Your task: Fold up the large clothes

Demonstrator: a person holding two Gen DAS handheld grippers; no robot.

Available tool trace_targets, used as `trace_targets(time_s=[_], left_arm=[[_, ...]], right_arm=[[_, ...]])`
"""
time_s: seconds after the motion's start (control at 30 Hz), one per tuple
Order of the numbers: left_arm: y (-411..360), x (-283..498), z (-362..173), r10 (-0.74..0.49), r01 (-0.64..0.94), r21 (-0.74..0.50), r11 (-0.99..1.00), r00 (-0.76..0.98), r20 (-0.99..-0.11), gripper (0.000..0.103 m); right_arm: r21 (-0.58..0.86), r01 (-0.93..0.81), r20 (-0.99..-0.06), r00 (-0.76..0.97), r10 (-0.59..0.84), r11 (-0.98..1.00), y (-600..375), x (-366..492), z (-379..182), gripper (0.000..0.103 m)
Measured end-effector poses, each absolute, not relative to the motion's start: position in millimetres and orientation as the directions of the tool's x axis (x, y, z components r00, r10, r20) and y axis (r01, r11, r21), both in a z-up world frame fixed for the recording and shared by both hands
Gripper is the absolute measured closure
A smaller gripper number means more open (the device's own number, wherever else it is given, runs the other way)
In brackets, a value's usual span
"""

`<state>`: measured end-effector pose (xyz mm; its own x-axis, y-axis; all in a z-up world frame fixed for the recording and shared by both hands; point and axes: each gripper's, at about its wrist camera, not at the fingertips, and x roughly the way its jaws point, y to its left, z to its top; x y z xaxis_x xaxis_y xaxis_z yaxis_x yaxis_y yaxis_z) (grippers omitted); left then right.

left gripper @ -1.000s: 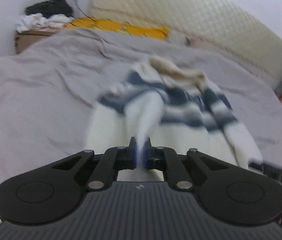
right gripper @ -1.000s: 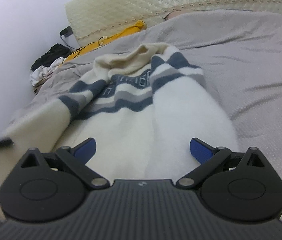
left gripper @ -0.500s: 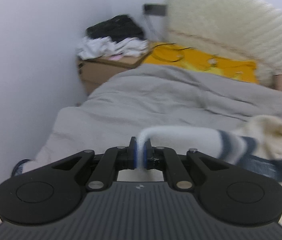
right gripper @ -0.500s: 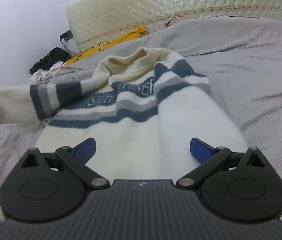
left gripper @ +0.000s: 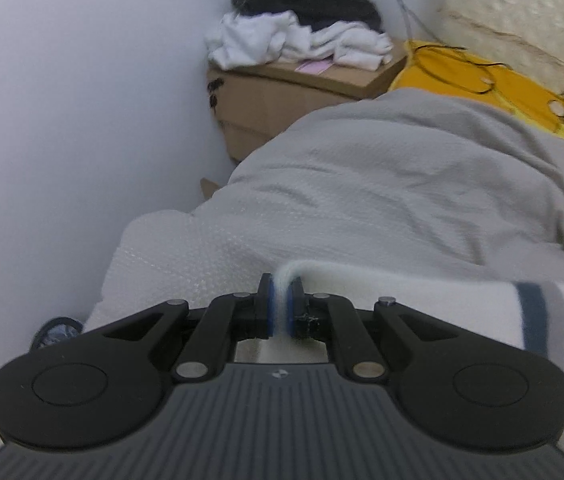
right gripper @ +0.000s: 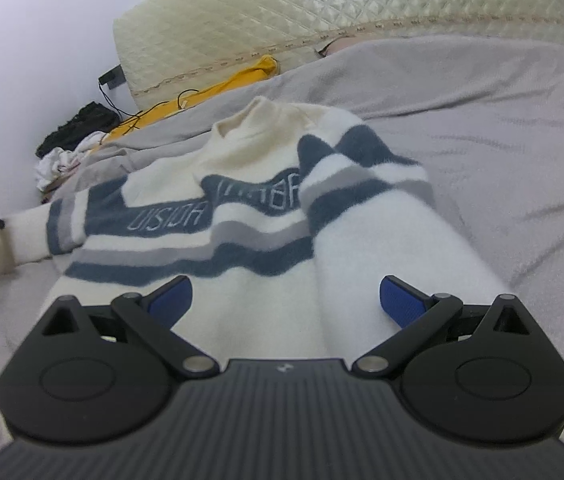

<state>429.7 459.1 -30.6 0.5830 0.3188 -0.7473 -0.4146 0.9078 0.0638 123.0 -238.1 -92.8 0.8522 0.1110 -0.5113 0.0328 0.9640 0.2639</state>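
Pinching the cream cuff of the sweater's sleeve [left gripper: 434,300], the fingers [left gripper: 269,312] of the left gripper [left gripper: 280,312] are closed tight on the knit, and the sleeve is drawn out taut toward the left edge of the bed [left gripper: 382,200], near the wall. This hold is judged to serve a spreading step: the sleeve is stretched sideways so that it can be laid straight before any fold is made. The fingers [right gripper: 400,304] of the right gripper [right gripper: 286,300] stand wide open with nothing between them, poised just above the white lower body of the striped sweater [right gripper: 241,216]. The sweater is spread front-up near the middle of the bed, its collar toward the quilted headboard [right gripper: 322,12], and its other sleeve is laid down along the right side of the body. Beyond the left edge, near the head of the bed, a cardboard box [left gripper: 282,100] carries a heap of white and black clothes [left gripper: 302,28]. A yellow cloth [left gripper: 502,88] with a thin cable lies along the head end. Folding proper is judged not yet begun.
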Motion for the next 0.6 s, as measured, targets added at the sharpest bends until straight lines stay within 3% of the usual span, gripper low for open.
trace_targets(time_s=[0.27, 0.33, 0.4, 0.6], left_arm=[[457, 443, -52, 0.304, -0.428, 0.026, 0.903, 0.595, -0.744, 0.094], [453, 434, -45, 0.312, -0.419, 0.042, 0.907, 0.6, -0.737, 0.083], [451, 422, -36, 0.291, -0.427, 0.01, 0.904, 0.598, -0.747, 0.051], [416, 374, 9, 0.224, -0.345, -0.022, 0.938, 0.655, -0.721, 0.05]], right_arm=[[0.232, 0.027, -0.537, 0.837, 0.105, 0.972, -237, 140, -105, 0.001], [0.241, 0.024, -0.533, 0.839, 0.111, 0.97, -239, 139, -105, 0.001], [0.244, 0.023, -0.53, 0.84, 0.114, 0.969, -239, 138, -104, 0.001], [0.263, 0.009, -0.501, 0.856, 0.128, 0.965, -243, 126, -95, 0.001]])
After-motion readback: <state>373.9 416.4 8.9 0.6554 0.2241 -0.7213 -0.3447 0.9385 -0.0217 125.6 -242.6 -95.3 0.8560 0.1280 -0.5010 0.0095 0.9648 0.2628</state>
